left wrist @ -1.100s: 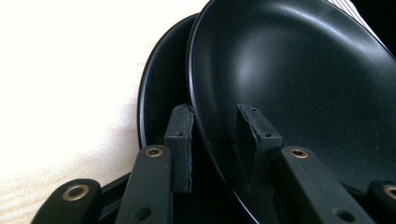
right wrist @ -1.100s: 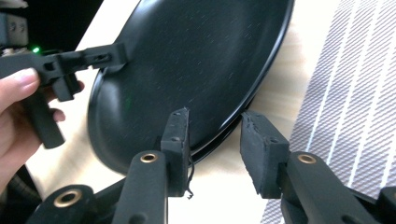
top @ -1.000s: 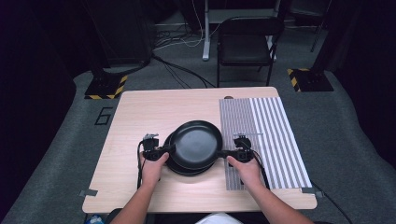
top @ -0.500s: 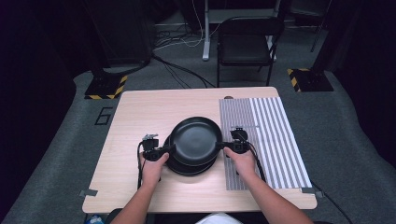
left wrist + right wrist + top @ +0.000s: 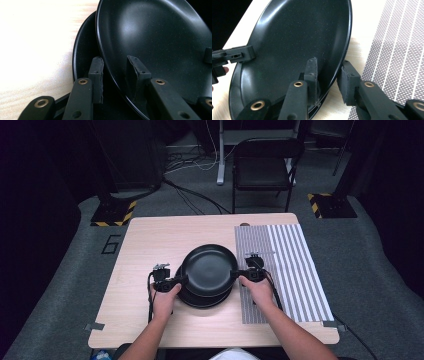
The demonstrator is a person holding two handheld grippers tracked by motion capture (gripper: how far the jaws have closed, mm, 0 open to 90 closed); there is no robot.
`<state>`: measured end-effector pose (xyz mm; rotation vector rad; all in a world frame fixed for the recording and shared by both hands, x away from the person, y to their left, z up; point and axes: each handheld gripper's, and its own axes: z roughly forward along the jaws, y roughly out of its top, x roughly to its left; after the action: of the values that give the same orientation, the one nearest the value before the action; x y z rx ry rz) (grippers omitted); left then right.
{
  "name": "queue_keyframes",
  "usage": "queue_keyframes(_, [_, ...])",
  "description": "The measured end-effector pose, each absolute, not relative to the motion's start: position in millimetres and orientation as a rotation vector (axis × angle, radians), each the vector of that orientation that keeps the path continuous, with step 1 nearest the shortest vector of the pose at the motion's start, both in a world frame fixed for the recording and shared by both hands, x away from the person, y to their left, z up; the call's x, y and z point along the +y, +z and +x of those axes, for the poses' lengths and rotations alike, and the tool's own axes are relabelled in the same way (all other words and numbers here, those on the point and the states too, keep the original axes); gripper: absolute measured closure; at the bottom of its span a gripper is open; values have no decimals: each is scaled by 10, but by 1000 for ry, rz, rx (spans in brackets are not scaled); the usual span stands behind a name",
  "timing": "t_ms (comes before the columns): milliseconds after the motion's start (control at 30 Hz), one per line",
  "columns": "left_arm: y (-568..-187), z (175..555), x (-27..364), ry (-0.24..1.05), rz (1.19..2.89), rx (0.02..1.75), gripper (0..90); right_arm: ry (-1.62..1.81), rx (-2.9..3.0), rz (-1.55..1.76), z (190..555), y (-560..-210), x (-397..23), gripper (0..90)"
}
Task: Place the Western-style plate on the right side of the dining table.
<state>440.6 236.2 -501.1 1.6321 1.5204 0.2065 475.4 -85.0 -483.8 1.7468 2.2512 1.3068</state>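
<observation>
Since the earlier frame my right gripper [image 5: 239, 273] has slid in to the top pan's [image 5: 209, 269] right rim, jaws closing as it came. It is now clamped on that rim, one pad inside the bowl and one outside. My left gripper [image 5: 179, 281] pinches the opposite rim, jaws narrow. That top pan sits tilted on the lower pan [image 5: 202, 300], near the table's [image 5: 165, 235] front edge, beside the striped mat [image 5: 295, 265]. Risk as I see it: thin-rim pinches, so uneven lifting could twist it free and drop it, or drag the lower pan along.
</observation>
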Motion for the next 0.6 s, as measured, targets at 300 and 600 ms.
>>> queue_keyframes(300, [-4945,4383,2331,235,1645,1501,675,1327,2243,1839,4735,-4839,-892,713])
queue_keyframes(600, [-4869,4357,2331,259,1628,1480,675,1368,2222,1832,4684,-4773,-909,716])
